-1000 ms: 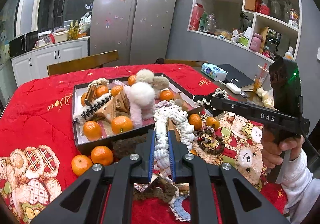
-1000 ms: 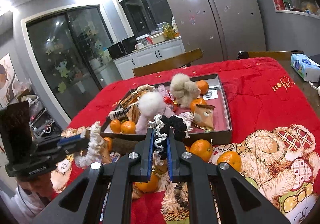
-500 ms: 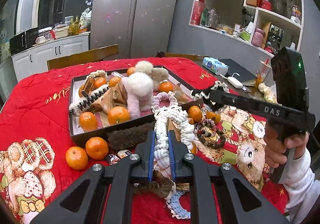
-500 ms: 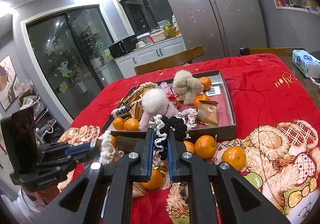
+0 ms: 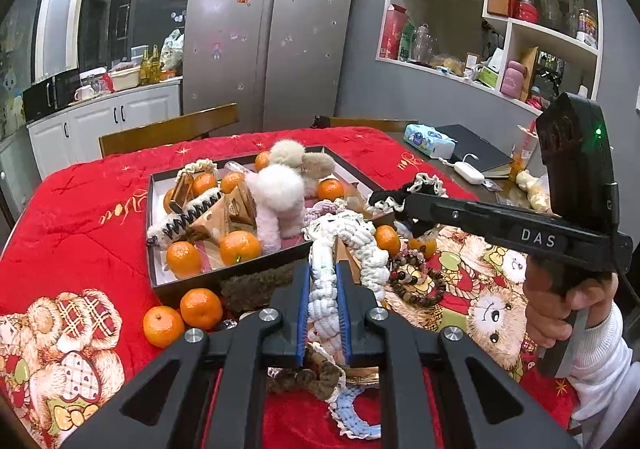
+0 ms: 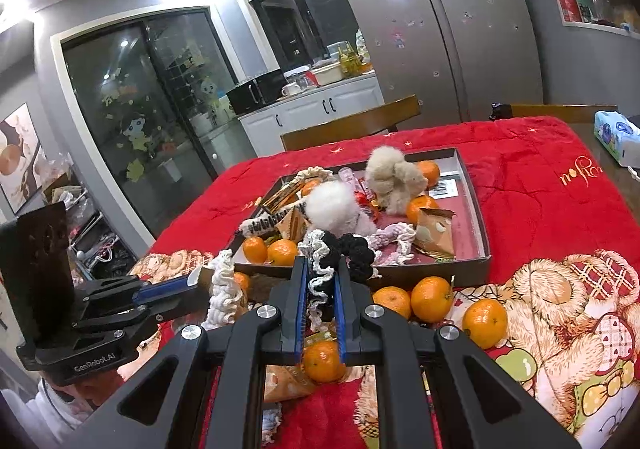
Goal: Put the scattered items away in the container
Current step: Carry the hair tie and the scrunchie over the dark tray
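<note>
A dark shallow box [image 5: 154, 233] on the red tablecloth holds tangerines, fluffy pompoms, snack packets and hair ties; it also shows in the right wrist view [image 6: 478, 217]. My left gripper [image 5: 324, 269] is shut on a white braided scrunchie [image 5: 352, 237], held just before the box's near wall. My right gripper [image 6: 322, 273] is shut on a black-and-white frilly scrunchie [image 6: 352, 249], held above the box's near edge. The right gripper with its scrunchie [image 5: 404, 195] shows in the left wrist view; the left gripper with its scrunchie [image 6: 222, 289] shows in the right wrist view.
Loose tangerines [image 5: 182, 315] [image 6: 430, 299] lie on the cloth before the box, with a brown fuzzy tie [image 5: 256, 285], a bead bracelet [image 5: 416, 281] and a blue-white tie [image 5: 352, 409]. Wooden chairs [image 5: 168, 129] stand behind the table; a tissue pack [image 5: 428, 139] lies far right.
Both grippers have lifted a little and drawn back from the box, each still shut on its scrunchie. The box looks smaller and farther in both views.
</note>
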`<state>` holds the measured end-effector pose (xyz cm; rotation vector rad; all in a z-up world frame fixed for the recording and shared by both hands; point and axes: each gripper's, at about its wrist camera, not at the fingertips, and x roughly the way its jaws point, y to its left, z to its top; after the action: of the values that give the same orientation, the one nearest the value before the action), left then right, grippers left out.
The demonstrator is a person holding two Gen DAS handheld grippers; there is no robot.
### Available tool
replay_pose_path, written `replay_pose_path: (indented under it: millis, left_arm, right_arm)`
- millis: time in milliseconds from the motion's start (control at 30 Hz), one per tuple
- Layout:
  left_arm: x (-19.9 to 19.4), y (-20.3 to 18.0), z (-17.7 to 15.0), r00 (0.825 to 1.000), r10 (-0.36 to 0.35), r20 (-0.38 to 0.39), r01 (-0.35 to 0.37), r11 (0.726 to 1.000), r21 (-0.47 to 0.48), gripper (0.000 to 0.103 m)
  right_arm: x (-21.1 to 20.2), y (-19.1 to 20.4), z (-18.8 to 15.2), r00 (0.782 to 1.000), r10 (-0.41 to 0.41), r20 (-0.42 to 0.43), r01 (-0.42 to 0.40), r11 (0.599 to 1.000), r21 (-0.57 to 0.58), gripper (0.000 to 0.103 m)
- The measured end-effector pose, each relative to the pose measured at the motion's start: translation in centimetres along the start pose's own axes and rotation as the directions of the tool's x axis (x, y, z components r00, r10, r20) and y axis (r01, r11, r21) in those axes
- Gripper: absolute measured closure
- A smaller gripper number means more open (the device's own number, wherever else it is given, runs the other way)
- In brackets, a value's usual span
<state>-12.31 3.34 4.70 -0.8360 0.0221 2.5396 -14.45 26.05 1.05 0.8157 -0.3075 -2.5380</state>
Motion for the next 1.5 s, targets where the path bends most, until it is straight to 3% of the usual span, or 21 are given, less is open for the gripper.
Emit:
replay_pose_path:
  millis: [633,1167,1500]
  left_arm:
    - [-1.0,-1.0,1.8,0.996,0.091,0.024,-0.092,0.994,0.064,0.089]
    - [-0.4,-0.4,1.3,0.998,0.064,-0.004,-0.063,0.997,0.052,0.089]
    - [-0.3,0.0,3.0,0.997,0.077,0.006,-0.077,0.995,0.056,0.089]
  right_arm:
    - [-0.8,1.4,1.5,1.0,0.002,-0.029,-0.004,0.999,-0.051,0.091]
    - [0.0,2.7,1.8,0.999,0.009,-0.049,-0.012,0.997,-0.073,0.091]
    - [0.2,3.2,3.3,0.999,0.018,-0.047,-0.021,0.997,-0.08,0.091]
